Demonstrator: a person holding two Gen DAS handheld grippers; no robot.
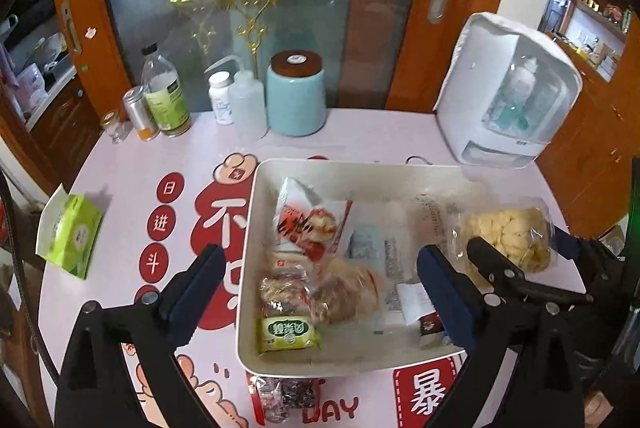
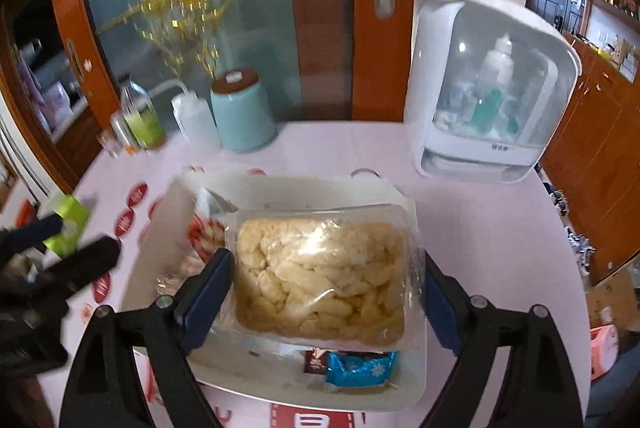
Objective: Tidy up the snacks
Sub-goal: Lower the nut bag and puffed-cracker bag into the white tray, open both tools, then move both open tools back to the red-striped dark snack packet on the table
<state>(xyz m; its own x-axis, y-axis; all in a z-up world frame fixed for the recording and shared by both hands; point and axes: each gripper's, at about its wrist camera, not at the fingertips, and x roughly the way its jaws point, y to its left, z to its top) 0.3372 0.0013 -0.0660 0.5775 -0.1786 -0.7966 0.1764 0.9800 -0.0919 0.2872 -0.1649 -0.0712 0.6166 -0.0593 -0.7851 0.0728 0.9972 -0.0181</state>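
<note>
Setting: a round table [image 1: 132,164] with a pink printed cover, seen from two claw cameras looking down at a slant.
Bin: a white bin [image 1: 256,228] sits near the middle of the table, toward its near edge.
Already in the bin: a red and white packet [image 1: 308,220] leaning at the back left, two clear-wrapped pastries [image 1: 320,292], a green packet [image 1: 288,336] at the near left corner, some pale wrappers [image 1: 396,268] in the middle, and a blue packet [image 2: 360,368] at the near right corner.
Left claw: the left claw [image 1: 316,292] hangs over the bin with its jaws spread wide and nothing between them.
Right claw: the right claw [image 2: 328,276] carries a clear bag of pale puffed snacks [image 2: 320,268] above the right half of the bin; the left pad presses on the bag, the right side is partly hidden by the wrap, so a grasp is my reading.
Left to do: the bag is not yet set down. A small dark-filled packet [image 1: 284,398] lies on the table just outside the bin's near edge.
Not snacks, likely: a green tissue box [image 1: 68,232] near the left edge; bottles [image 1: 164,96] and a blue jar [image 1: 296,96] along the far edge; a white appliance [image 1: 508,88] at the far right.
Progress: I judge most of the sorting done, with one bag in transit and one packet waiting.
</note>
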